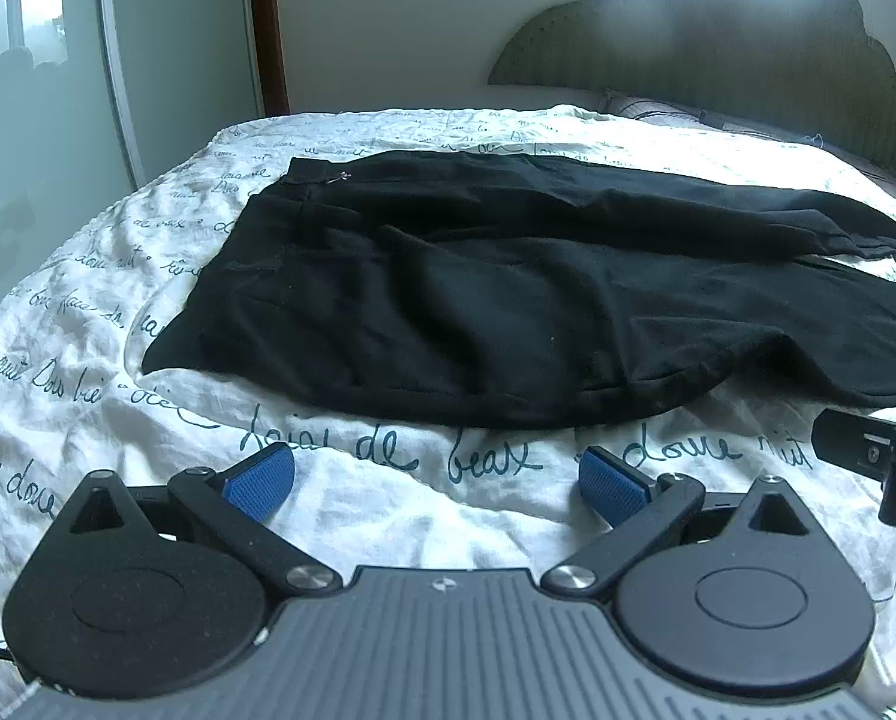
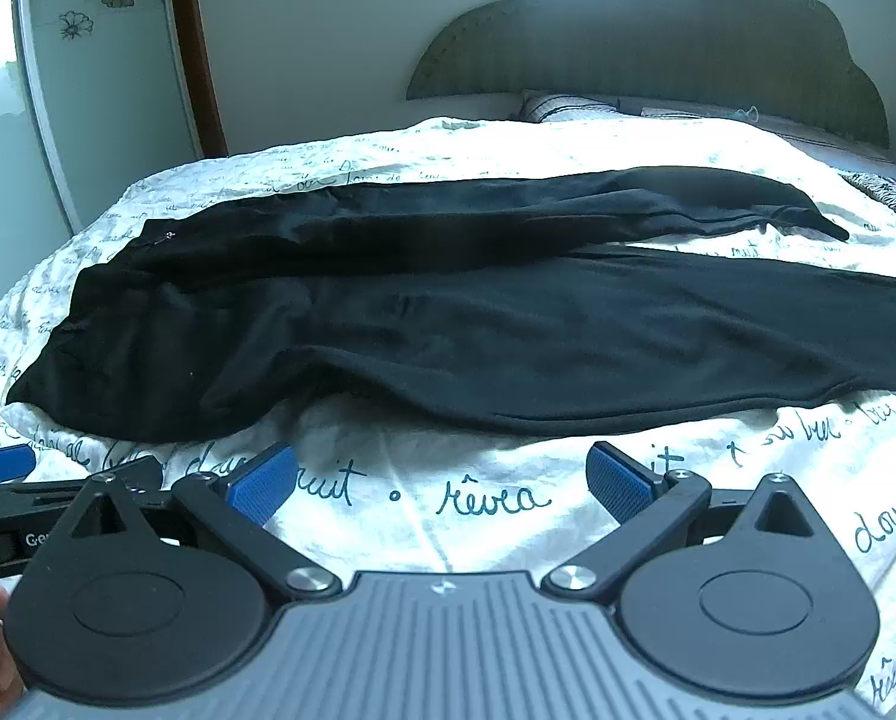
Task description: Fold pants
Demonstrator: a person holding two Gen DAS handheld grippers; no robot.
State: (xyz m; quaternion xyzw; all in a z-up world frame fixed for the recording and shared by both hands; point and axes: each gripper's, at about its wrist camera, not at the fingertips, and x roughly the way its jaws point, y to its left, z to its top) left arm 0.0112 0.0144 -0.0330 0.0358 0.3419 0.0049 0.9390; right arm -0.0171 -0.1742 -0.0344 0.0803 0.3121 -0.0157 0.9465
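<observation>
Nearest the lens, the left gripper (image 1: 437,480) stood with its jaws spread wide and nothing between them, its ribbed blue pads (image 1: 259,487) hanging just above the bedspread (image 1: 388,516). Its grey grooved body and round black hinge plates were cut off by the bottom edge of the left wrist view. The right gripper (image 2: 442,480) looked the same: jaws wide apart, empty, textured blue pads (image 2: 619,489), matte black arms with bright metal pivots. At the left margin of the right wrist view a black bar carried white letters, of which only "Ge" could be read before a hinge plate covered the rest.

The bedspread was white, crinkled cloth printed with teal cursive; "de beax" and "rêvea" were roughly legible near the grippers, and the farther script was too small to read.

Beyond both grippers, apart from them, the black pants (image 2: 508,324) lay flat and unfolded across the bed, waist to the left and legs running right. The fabric was soft, matte and wrinkled, so dark that seams barely showed. The nearer leg's hem ran out of the frame in the left wrist view.

Farther back, a scalloped headboard (image 2: 658,42) rose, hazed by window glare, with a patterned pillow (image 2: 568,105) at its foot.
</observation>
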